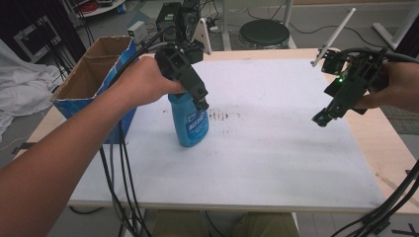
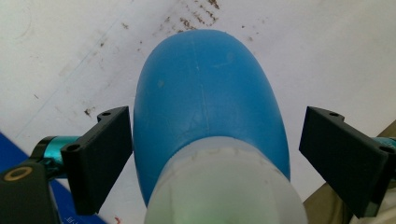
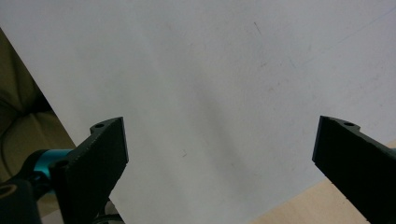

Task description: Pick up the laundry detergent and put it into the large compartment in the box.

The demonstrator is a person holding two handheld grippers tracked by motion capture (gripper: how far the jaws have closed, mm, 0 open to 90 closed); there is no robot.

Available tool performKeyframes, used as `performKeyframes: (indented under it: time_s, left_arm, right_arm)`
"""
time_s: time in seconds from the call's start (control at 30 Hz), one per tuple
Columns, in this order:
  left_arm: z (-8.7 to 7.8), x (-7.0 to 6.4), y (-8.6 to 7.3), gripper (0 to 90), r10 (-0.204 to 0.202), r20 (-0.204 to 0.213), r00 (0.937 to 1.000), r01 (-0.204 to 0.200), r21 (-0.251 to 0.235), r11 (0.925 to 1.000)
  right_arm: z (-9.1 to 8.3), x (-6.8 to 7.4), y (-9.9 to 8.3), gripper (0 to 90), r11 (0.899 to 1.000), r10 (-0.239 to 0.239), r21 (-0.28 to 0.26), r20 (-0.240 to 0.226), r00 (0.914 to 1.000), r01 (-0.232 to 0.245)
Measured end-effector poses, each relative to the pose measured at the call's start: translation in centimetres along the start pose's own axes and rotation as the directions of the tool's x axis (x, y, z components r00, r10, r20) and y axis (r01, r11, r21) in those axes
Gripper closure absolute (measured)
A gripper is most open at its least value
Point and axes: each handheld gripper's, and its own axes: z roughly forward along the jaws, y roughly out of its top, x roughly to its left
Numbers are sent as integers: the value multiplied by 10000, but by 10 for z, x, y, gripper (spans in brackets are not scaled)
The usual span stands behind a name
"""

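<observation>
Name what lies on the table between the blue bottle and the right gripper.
Between the blue bottle and the right gripper, the high view shows bare white table sheet, with just small dark stains beside the bottle.

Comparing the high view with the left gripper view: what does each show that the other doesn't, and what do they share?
High view: the open brown cardboard box with blue sides left of the table, the right gripper hovering open above the sheet, and the printed label on the bottle.
Left gripper view: a gap between the bottle and one jaw of the left gripper, and the bottle's whitish translucent neck.
Both: the blue plastic bottle standing on the stained white sheet.
</observation>
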Motion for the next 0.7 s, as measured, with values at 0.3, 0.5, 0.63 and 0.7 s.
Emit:
performKeyframes:
  time_s: [0.3,0.5,0.63,0.7]
  left_arm:
    - [2,1,0,139,6,21,10000,-7,29,10000]
    - [2,2,0,173,-43,97,9999,42,93,9999]
    - [2,2,0,178,-64,61,10000,64,108,9999]
    - [2,3,0,203,-47,103,9999,46,117,9999]
  right_arm:
    - [-1,0,-1,25,10000,8,-11,-1,10000,-8]
    - [0,0,0,25,10000,-25,-3,-6,10000,25]
    - [0,1,1,25,10000,-16,-10,-19,10000,16]
    - [0,1,1,25,10000,-21,-2,-30,10000,21]
